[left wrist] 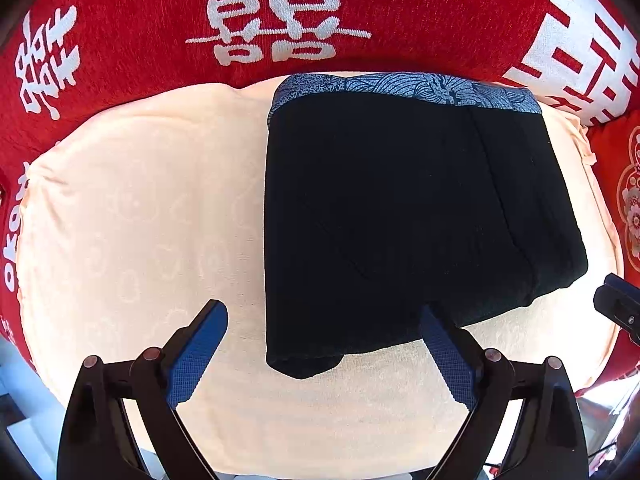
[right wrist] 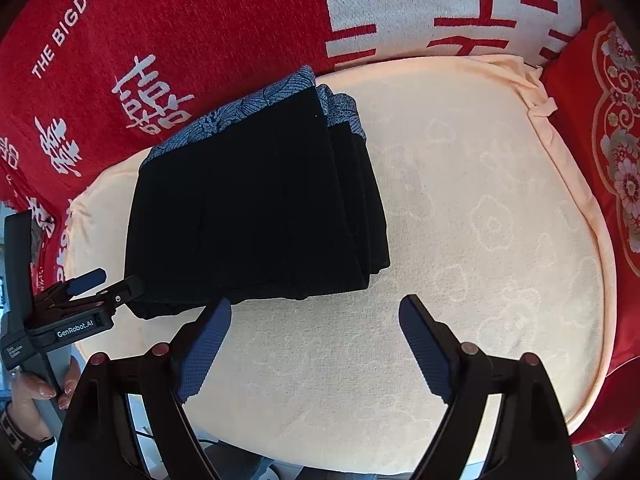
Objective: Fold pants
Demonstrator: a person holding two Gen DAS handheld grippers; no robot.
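Two grippers, left gripper [left wrist: 324, 334] and right gripper [right wrist: 316, 320], hover with jaws spread and empty. Folded black pants [left wrist: 400, 216], patterned blue waistband [left wrist: 404, 88] farthest from the grippers, lie on the cream cushion [left wrist: 140, 208] before a red blanket [left wrist: 120, 20]. Risk: a careless nudge at the near edge could unsettle the stacked layers.

the folded pants [left wrist: 400, 216] lie on the cushion [left wrist: 140, 208], toward its back edge. the blanket [left wrist: 140, 20] rises behind the cushion. the left gripper [left wrist: 324, 328] hangs before the pants, the right gripper [right wrist: 316, 316] before them further right.
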